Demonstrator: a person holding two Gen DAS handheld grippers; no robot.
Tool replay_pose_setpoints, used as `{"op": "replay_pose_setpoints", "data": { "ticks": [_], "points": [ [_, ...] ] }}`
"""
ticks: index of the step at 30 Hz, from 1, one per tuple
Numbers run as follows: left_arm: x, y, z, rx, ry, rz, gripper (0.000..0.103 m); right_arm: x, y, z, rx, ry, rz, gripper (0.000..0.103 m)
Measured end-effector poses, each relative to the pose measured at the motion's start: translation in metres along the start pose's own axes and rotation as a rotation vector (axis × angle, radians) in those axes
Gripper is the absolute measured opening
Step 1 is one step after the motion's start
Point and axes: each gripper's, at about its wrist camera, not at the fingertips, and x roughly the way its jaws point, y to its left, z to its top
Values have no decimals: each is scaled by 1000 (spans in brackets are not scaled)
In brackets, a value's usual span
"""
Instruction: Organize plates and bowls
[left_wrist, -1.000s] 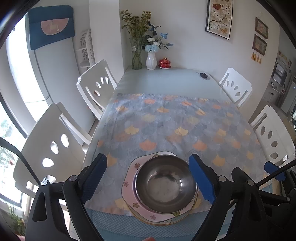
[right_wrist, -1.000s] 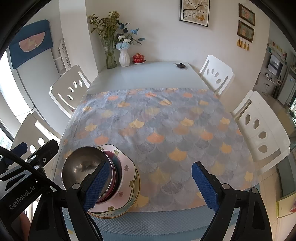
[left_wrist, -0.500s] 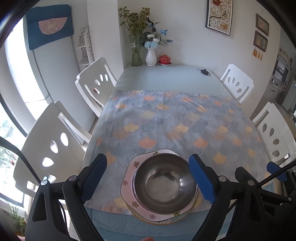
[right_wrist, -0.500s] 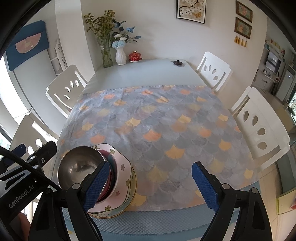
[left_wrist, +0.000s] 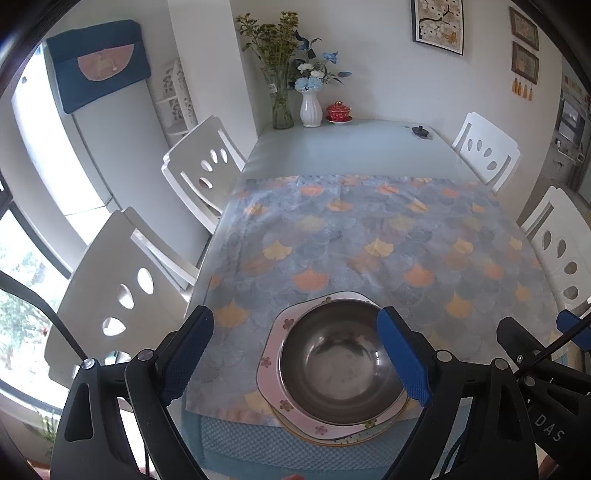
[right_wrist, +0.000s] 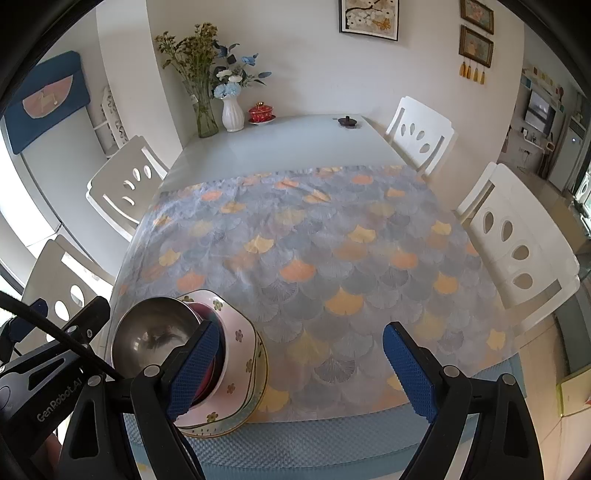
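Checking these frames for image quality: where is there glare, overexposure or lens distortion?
Left wrist view: the window at left is blown out; chairs bow with fisheye curvature. Right wrist view: the steel bowl carries dark mirror reflections; black vignette rings both views' corners.

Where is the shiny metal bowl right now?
The metal bowl sits on top of the stacked plates at the near edge of the tablecloth, low between the left gripper's open fingers.

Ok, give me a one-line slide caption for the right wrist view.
Open right gripper above the patterned tablecloth, beside a steel bowl stacked on plates.
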Motion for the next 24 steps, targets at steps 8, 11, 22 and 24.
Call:
{"op": "replay_pose_setpoints", "data": {
  "ticks": [8, 11, 22, 24],
  "points": [
    [-2, -4, -3, 17, 1, -6, 90, 1, -1, 0, -7, 7, 7, 90],
    [-3, -6, -3, 25, -1, -4, 90, -1, 0, -1, -12, 5, 9, 90],
    [-9, -13, -5, 15, -7, 26, 90, -2, -3, -2, -27, 5, 29, 90],
    [-11, -17, -3, 7, -8, 39, 90, -2, -7, 0, -40, 2, 41, 90]
  ]
}}
